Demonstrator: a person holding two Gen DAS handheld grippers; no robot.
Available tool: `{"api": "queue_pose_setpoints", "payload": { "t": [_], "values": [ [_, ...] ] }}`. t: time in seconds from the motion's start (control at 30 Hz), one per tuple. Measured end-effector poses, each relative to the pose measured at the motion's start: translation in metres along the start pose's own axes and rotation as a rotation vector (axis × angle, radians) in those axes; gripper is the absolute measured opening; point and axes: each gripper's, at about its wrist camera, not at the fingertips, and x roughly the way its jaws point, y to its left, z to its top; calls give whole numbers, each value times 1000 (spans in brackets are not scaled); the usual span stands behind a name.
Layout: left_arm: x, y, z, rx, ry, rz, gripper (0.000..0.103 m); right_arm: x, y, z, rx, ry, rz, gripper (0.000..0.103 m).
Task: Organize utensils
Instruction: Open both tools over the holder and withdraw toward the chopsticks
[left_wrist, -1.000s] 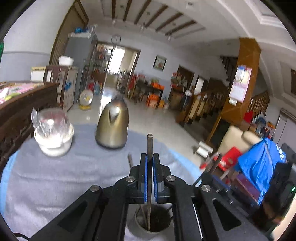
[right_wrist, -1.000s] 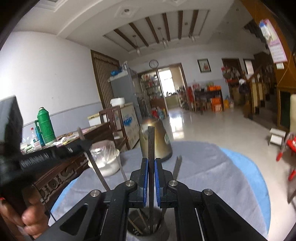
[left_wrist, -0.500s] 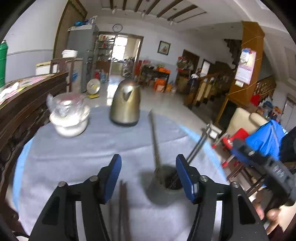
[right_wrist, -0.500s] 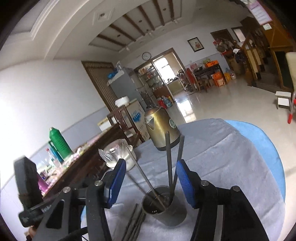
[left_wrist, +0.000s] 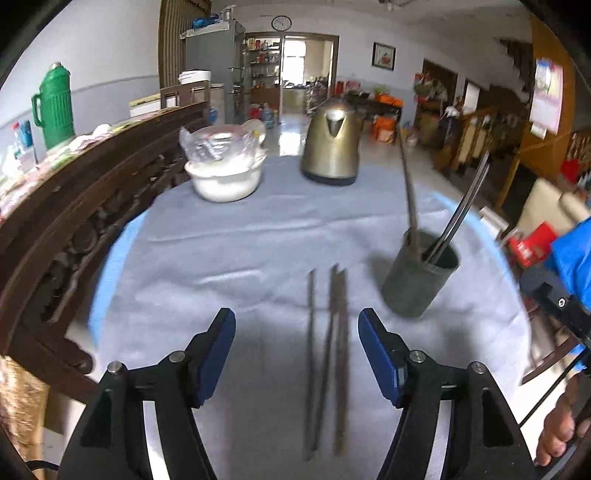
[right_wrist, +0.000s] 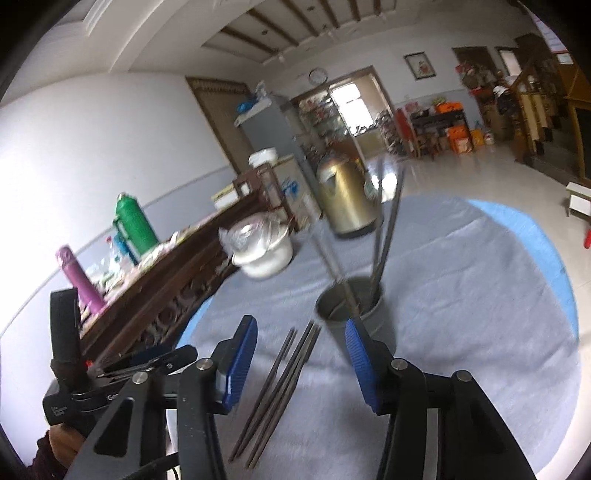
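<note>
Left wrist view: left gripper (left_wrist: 296, 345) gapes empty over three chopsticks (left_wrist: 327, 354) lying lower centre; the cup (left_wrist: 421, 282), right of centre, holds three more.

Right wrist view: right gripper (right_wrist: 301, 363) also spread, empty. Next, I judge: pinch one loose stick, drop it in the cup (right_wrist: 354, 314).

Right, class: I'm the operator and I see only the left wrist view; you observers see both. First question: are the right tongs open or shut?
Observer: The right tongs are open and hold nothing.
Operator: What do they point at?
Observer: The loose chopsticks lie on the cloth between their fingers, with the holder cup just beyond the right finger.
Operator: Is there anything on the sideboard that I miss?
Observer: A purple bottle stands upright to the left of the green thermos.
</note>
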Motion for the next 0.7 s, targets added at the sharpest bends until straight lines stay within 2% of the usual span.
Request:
{"api": "queue_pose_setpoints", "payload": {
  "t": [0.23, 0.7],
  "values": [
    [2, 3, -16, 32, 31, 76, 71, 19, 8, -18, 18, 84, -8, 54],
    [22, 21, -31, 6, 97, 111, 71, 42, 30, -38, -22, 160, -5, 54]
  ]
}}
